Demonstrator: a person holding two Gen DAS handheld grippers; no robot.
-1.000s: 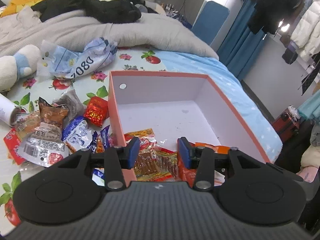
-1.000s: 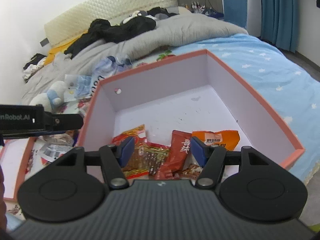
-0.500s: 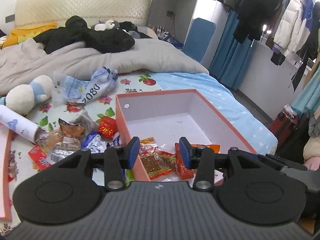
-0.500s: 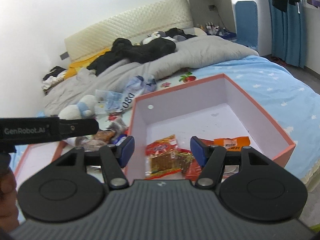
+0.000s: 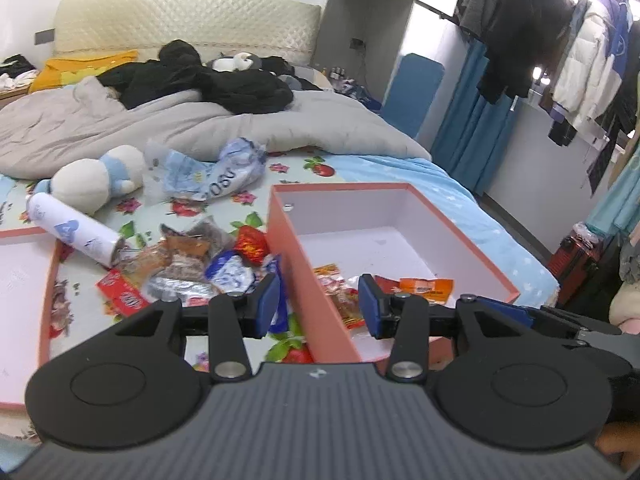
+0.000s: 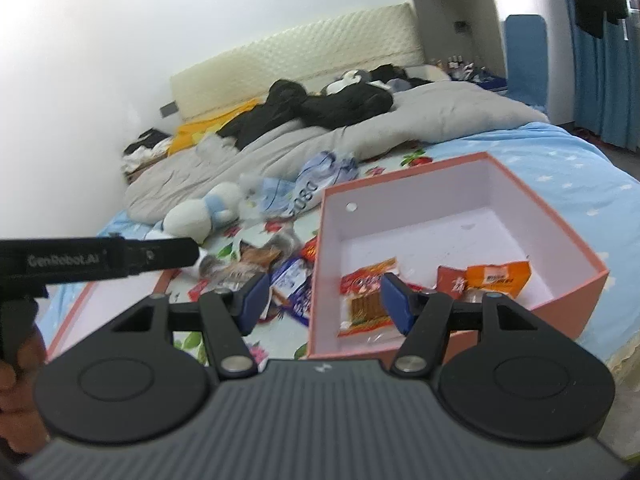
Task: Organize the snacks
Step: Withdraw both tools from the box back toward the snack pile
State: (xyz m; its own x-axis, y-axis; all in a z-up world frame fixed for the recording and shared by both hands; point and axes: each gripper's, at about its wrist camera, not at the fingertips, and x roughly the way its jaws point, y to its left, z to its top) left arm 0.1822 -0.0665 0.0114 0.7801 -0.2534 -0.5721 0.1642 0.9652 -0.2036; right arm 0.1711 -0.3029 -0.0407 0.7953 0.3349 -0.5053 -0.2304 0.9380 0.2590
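Note:
A pink box (image 5: 289, 240) with a white inside lies open on the flowered bedsheet. At its near end are several snack packets, among them an orange packet (image 5: 426, 286) and a red-and-yellow one (image 6: 370, 294). More loose snack packets (image 5: 192, 264) are heaped on the sheet left of the box. My left gripper (image 5: 319, 304) hovers open above the box's near left wall, with nothing between its blue pads. My right gripper (image 6: 325, 300) is also open and empty, above the box's near left corner. The orange packet (image 6: 496, 276) shows beyond its right finger.
A pink lid (image 5: 24, 280) lies at the far left. A white tube (image 5: 72, 232), a plush toy (image 5: 92, 180) and a crumpled blue-white bag (image 5: 216, 172) lie behind the snacks. Beyond them are a grey duvet (image 5: 200, 124) and black clothes. The bed's edge and a red suitcase (image 5: 576, 256) are at right.
Both grippers have drawn back and up from the box, so the box and snack pile look smaller and more of the room shows. Their jaws have kept the same width.

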